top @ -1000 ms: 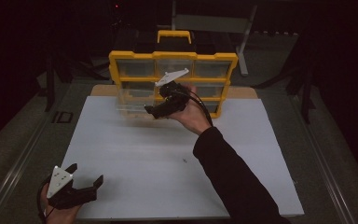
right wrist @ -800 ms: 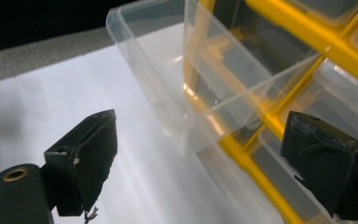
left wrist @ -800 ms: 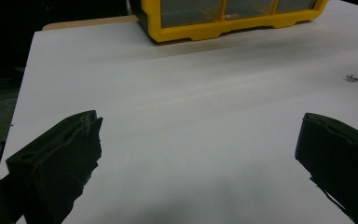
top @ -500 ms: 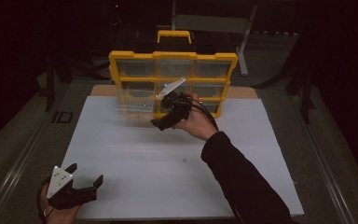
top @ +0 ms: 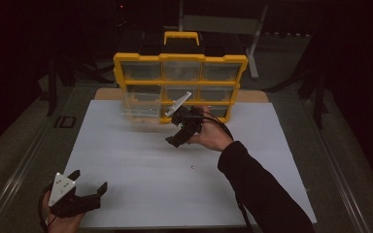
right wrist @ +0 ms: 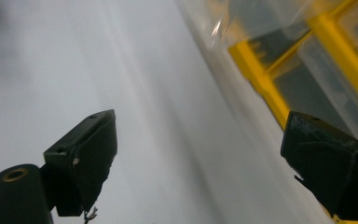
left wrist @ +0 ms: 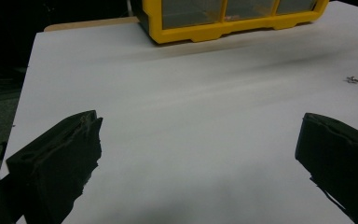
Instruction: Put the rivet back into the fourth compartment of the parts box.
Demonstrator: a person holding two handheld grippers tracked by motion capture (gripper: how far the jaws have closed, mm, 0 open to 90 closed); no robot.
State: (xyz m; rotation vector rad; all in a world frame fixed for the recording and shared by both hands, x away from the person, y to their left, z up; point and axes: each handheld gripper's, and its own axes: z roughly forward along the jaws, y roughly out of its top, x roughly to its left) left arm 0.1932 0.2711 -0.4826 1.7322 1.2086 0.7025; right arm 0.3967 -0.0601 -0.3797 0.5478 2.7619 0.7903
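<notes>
Fingers of the right gripper point(top: 177, 136) are standing apart, empty, near the pulled-out clear plastic drawer point(top: 142, 109) of the yellow organiser point(top: 180, 58); approaching squarely is helping. Left gripper point(top: 88, 187) is resting open.

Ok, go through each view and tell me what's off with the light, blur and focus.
High view: dim, the surroundings nearly black, the white table lit best, the right gripper slightly smeared. Left gripper view: the left gripper jaws soft, the table streaked, the small metal piece blurred. Right gripper view: tilted, heavy motion blur, glare on the clear drawer of the yellow organizer.
</notes>
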